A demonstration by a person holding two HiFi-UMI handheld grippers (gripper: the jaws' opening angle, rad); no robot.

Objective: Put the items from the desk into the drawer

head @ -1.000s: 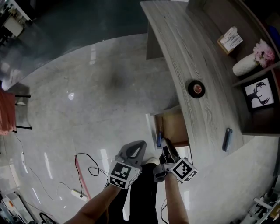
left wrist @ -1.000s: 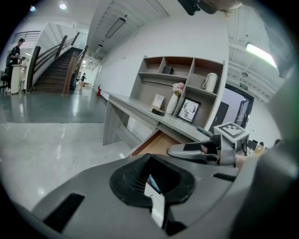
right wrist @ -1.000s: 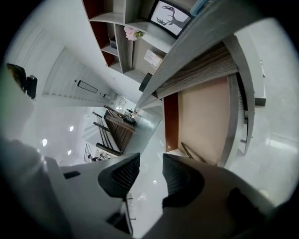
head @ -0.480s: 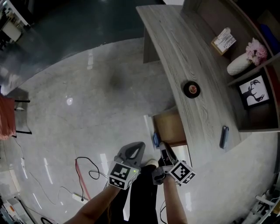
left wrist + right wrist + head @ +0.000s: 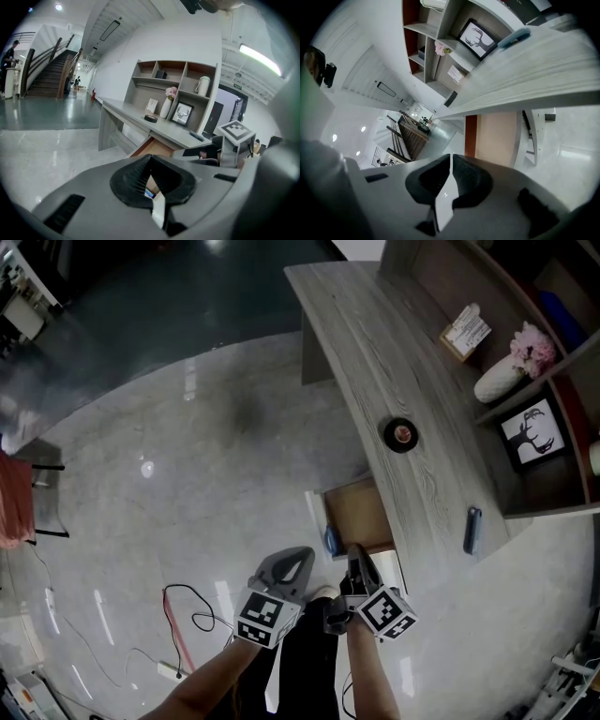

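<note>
Open floor left of drawer, desk edge rightward.

Red and black cables trail across the glossy floor at lower left. At upper right, shelves hold a white vase and a framed deer picture.

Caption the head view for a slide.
Left tool shut, right tool just closed empty, near open drawer; tape, blue item on desk.

Two handheld grippers seen from above. The left gripper has a pale grey, rounded shell; the right gripper looks darker. Each carries a white cube printed with black square markers: left cube, right cube. Close up, black ribbed pads line the grey jaws. Bare forearms, dark trousers.
</note>
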